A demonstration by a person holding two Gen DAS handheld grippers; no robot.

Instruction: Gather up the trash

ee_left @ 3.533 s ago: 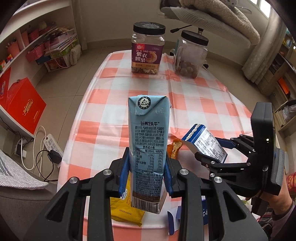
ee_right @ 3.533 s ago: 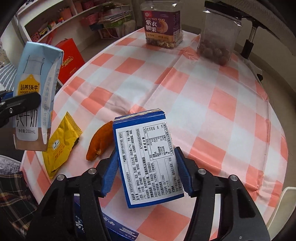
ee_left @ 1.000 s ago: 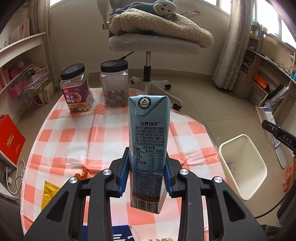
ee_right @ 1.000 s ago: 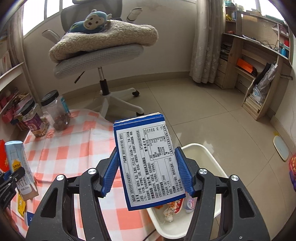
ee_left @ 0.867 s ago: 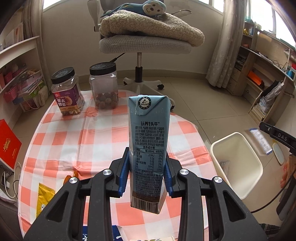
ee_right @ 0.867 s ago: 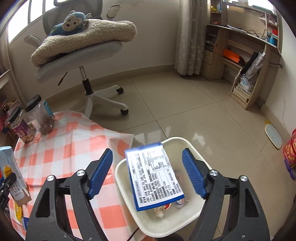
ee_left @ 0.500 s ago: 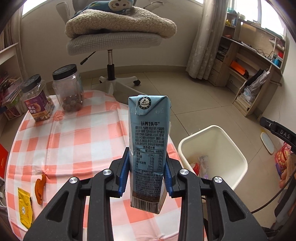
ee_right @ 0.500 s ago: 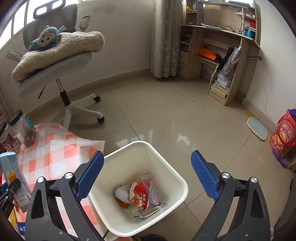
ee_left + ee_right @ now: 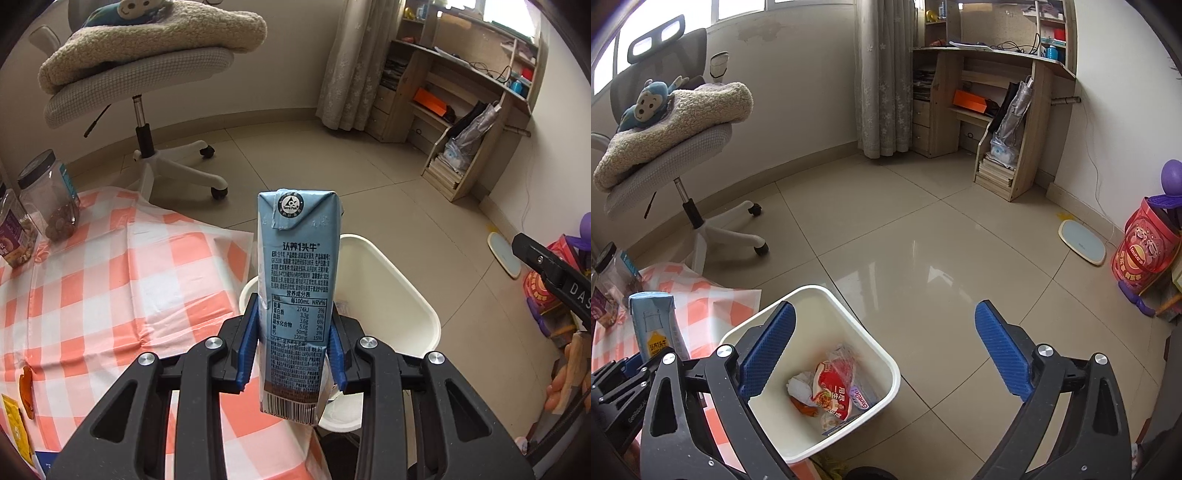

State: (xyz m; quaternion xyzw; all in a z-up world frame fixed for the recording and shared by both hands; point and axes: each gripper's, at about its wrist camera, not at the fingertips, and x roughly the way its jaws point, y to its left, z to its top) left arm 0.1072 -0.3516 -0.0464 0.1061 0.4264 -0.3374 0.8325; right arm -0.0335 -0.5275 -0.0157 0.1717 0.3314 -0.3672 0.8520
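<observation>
My left gripper (image 9: 293, 347) is shut on a tall light-blue milk carton (image 9: 299, 266), held upright over the near rim of a white waste bin (image 9: 406, 291) beside the table. The same carton (image 9: 653, 328) shows at the far left of the right wrist view. My right gripper (image 9: 884, 321) hangs above the bin (image 9: 886, 354). Its jaws are opening wide and nothing is between them. Inside the bin lie several wrappers and crumpled trash (image 9: 831, 384).
A table with an orange-and-white checked cloth (image 9: 92, 277) carries two jars (image 9: 48, 195), an orange peel (image 9: 26, 387) and a yellow wrapper (image 9: 13, 424). An office chair (image 9: 147, 74) stands behind. Tiled floor, a desk with shelves (image 9: 997, 110), a scale (image 9: 1082, 240) and a red bucket (image 9: 1145, 251) lie to the right.
The right gripper opened and its blue-and-white carton fell into the bin. Both grippers swung right, away from the table toward the bin. The left one keeps its hold on the milk carton.
</observation>
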